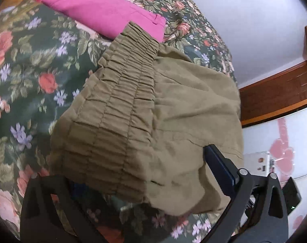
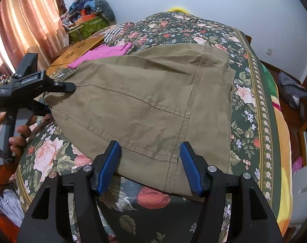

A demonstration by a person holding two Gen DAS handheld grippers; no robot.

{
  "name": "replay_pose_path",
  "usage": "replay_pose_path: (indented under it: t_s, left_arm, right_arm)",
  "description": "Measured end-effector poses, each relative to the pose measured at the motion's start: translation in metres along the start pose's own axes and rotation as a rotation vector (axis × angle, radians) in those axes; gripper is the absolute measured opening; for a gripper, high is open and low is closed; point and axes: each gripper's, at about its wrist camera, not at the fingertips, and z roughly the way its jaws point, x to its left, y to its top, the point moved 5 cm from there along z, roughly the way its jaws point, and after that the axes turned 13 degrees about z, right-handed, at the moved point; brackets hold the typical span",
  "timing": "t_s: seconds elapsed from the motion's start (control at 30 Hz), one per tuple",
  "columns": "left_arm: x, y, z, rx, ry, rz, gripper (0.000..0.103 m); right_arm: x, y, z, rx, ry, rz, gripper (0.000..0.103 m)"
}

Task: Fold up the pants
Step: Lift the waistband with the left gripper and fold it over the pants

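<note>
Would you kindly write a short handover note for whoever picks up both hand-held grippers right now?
Left hand-held gripper: at the elastic waistband of the olive pants; whether it is clamped is unclear.
Right hand-held gripper: open, fingers straddling the near edge, gripping nothing.
The pants lie folded on the floral bedspread; pink pants lie folded behind.
Left: possibly one more fold, then stack.

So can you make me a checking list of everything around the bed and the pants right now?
Surface: floral bedspread, covering the bed.
Job's things: khaki pants spread on it, elastic waistband by the left gripper.
Clutter: pink garment folded behind; wooden board; piled boxes.
Grippers: left gripper at the waistband, grip cannot tell; right gripper open over the pants' near edge.
Cables: nothing seen.
Surroundings: pink curtain, white wall.
</note>
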Motion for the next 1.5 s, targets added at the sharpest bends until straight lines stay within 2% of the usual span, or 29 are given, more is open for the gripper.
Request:
replay_pose_path:
  t_s: [0.1, 0.23, 0.3, 0.37, 0.43, 0.67, 0.9, 1.0, 1.17, 1.27, 1.5]
  left_arm:
    - [0.000, 0.005, -0.002, -0.018, 0.034, 0.021, 0.085]
    - [-0.006, 0.007, -0.008, -0.040, 0.022, 0.061, 0.051]
    - [-0.012, 0.008, -0.011, -0.057, 0.058, 0.105, 0.046]
    - [-0.023, 0.007, -0.016, -0.076, 0.103, 0.168, 0.035]
    - [-0.035, 0.006, -0.022, -0.105, 0.168, 0.241, 0.032]
    - [-0.053, -0.004, -0.054, -0.186, 0.274, 0.362, 0.026]
    - [-0.061, -0.020, -0.095, -0.268, 0.349, 0.445, 0.024]
    - [-0.065, -0.026, -0.115, -0.297, 0.369, 0.474, 0.024]
    - [-0.077, -0.031, -0.143, -0.348, 0.371, 0.530, 0.021]
    - [-0.087, -0.032, -0.148, -0.364, 0.352, 0.559, 0.020]
    - [-0.122, -0.032, -0.151, -0.396, 0.339, 0.657, 0.019]
  right_arm:
    - [-0.001, 0.000, -0.001, 0.001, 0.003, 0.003, 0.057]
    - [-0.002, -0.001, -0.001, 0.002, 0.005, 0.008, 0.057]
    - [-0.003, -0.001, -0.002, 0.002, 0.006, 0.010, 0.057]
    - [-0.003, -0.001, -0.002, 0.002, 0.003, 0.011, 0.058]
    - [-0.003, -0.002, -0.003, 0.003, -0.004, 0.012, 0.058]
    - [0.001, 0.011, -0.010, 0.024, -0.023, 0.015, 0.058]
    - [0.044, 0.039, -0.018, -0.043, 0.061, -0.024, 0.058]
    - [0.070, 0.042, -0.005, -0.026, 0.079, -0.074, 0.058]
    - [0.105, 0.023, 0.025, 0.088, 0.117, -0.174, 0.058]
    - [0.113, 0.011, 0.032, 0.141, 0.171, -0.183, 0.058]
    - [0.102, 0.011, 0.021, 0.136, 0.198, -0.139, 0.058]
